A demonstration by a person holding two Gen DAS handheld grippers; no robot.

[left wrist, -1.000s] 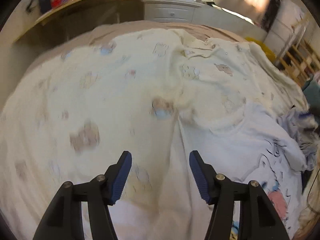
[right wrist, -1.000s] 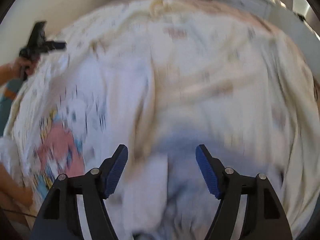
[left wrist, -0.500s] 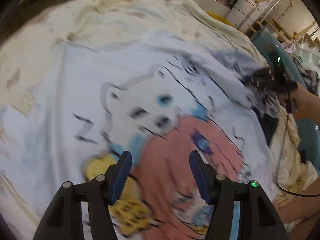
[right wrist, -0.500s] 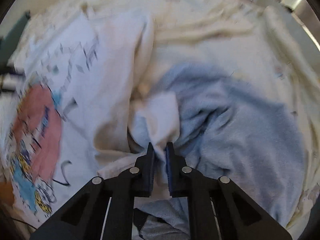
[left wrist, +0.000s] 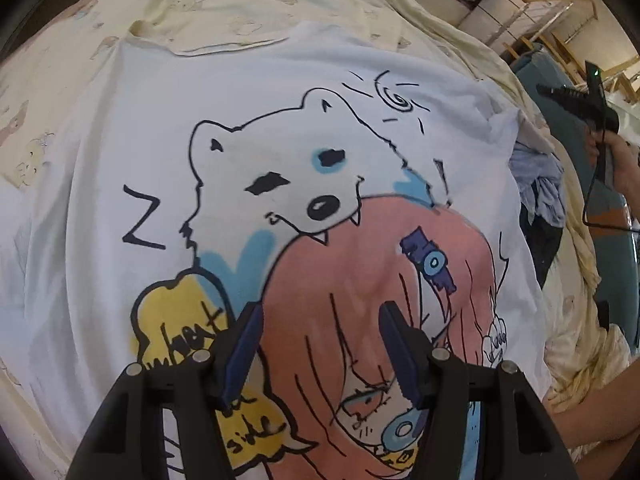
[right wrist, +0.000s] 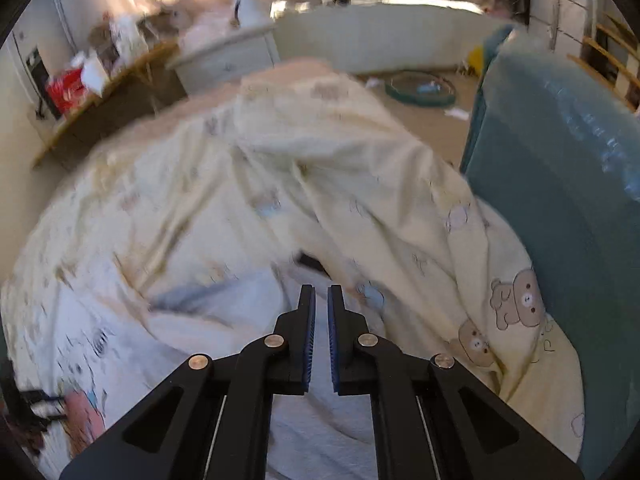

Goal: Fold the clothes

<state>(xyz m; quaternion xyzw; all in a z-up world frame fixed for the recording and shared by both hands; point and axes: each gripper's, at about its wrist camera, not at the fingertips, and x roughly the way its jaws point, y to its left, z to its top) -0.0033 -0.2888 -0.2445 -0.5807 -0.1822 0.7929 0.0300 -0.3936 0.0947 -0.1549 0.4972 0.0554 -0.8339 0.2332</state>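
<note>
White printed T-shirt spread on bed quilt. Left tool spread above print. Right tool nearly closed; contents unclear. Risk: pale-blue garment drags the shirt askew.

The left wrist camera sits behind the left gripper and looks steeply down along its two parted fingers, very near a white printed T-shirt that fills most of the frame; the cream bedcover rims the top. At its right edge the right gripper shows, seen from the side. The right wrist camera looks forward and more level along the right gripper, from higher up, over the cream bedcover toward a white dresser and far wall. Both views share the bedcover and the T-shirt, which lies blurred at that view's lower left
</note>
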